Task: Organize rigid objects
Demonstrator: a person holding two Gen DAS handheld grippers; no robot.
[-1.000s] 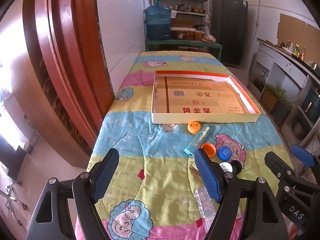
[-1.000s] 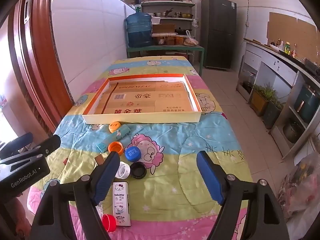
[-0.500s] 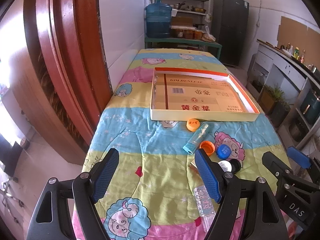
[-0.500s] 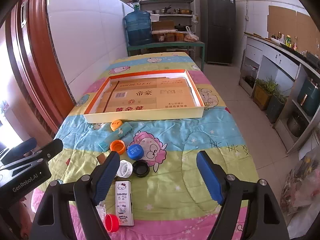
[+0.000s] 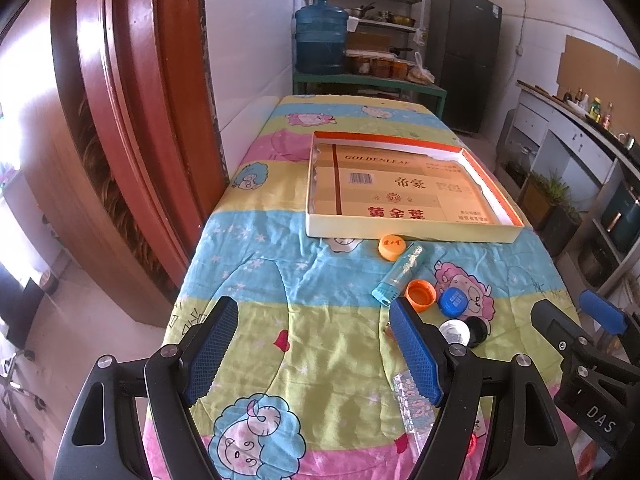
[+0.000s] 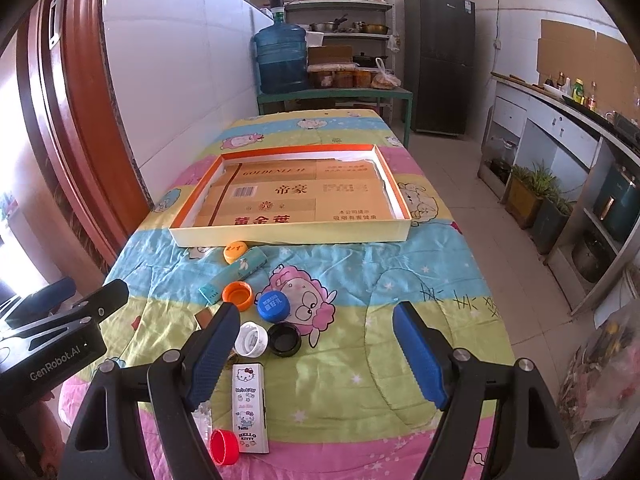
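Note:
A shallow cardboard tray [image 5: 412,236] [image 6: 288,236] lies on the quilt-covered table. In front of it lie a yellow-orange cap [image 6: 235,252], a teal tube [image 6: 236,270], an orange cap [image 6: 238,295], a blue cap [image 6: 273,305], a white cap [image 6: 251,338], a black cap [image 6: 284,339], a Hello Kitty box [image 6: 250,406] and a red cap [image 6: 224,446]. My left gripper [image 5: 312,354] is open and empty, left of the caps. My right gripper [image 6: 316,356] is open and empty above the near table edge, its left finger beside the white cap.
A red wooden door frame [image 5: 132,120] stands left of the table. A clear patterned tube [image 5: 412,404] lies by my left gripper's right finger. A water jug [image 6: 280,60], shelves and a fridge [image 6: 440,60] stand behind. Counter and plant pots [image 6: 536,196] are right.
Both grippers have risen and drawn back slightly, so the table looks a little farther. The objects have not moved. Both grippers stay open.

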